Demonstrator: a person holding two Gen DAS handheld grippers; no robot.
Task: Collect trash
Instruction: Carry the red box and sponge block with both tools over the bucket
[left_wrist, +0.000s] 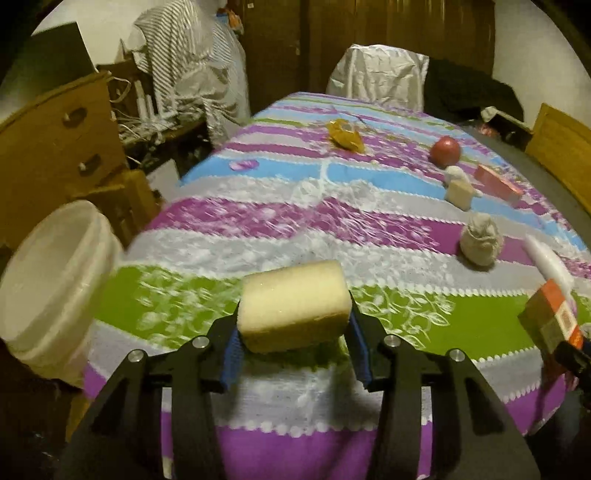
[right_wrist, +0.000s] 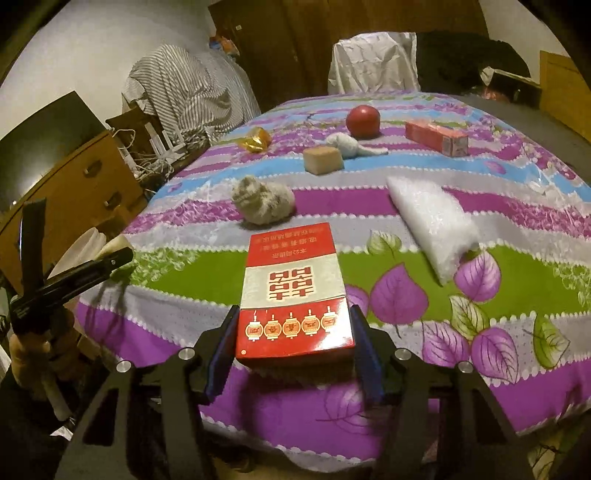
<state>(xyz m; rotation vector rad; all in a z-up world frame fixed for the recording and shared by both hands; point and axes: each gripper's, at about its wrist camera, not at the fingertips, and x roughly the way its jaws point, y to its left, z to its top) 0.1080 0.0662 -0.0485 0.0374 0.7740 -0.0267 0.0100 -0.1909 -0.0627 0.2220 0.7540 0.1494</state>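
My left gripper (left_wrist: 293, 338) is shut on a pale yellow sponge block (left_wrist: 293, 304), held above the near edge of the table. A white bucket (left_wrist: 51, 273) stands at the left, beside the table. My right gripper (right_wrist: 293, 334) is shut on a red and white carton (right_wrist: 293, 291), held over the near table edge; the carton also shows at the right of the left wrist view (left_wrist: 550, 317). The left gripper's arm shows at the left of the right wrist view (right_wrist: 70, 273).
On the striped tablecloth (right_wrist: 406, 306) lie a crumpled grey wad (right_wrist: 262, 201), a white plastic bag (right_wrist: 432, 218), a tan cube (right_wrist: 321, 159), a white wad (right_wrist: 347, 144), a red ball (right_wrist: 362, 121), a red box (right_wrist: 436, 137) and a gold wrapper (right_wrist: 255, 139). Chairs stand behind.
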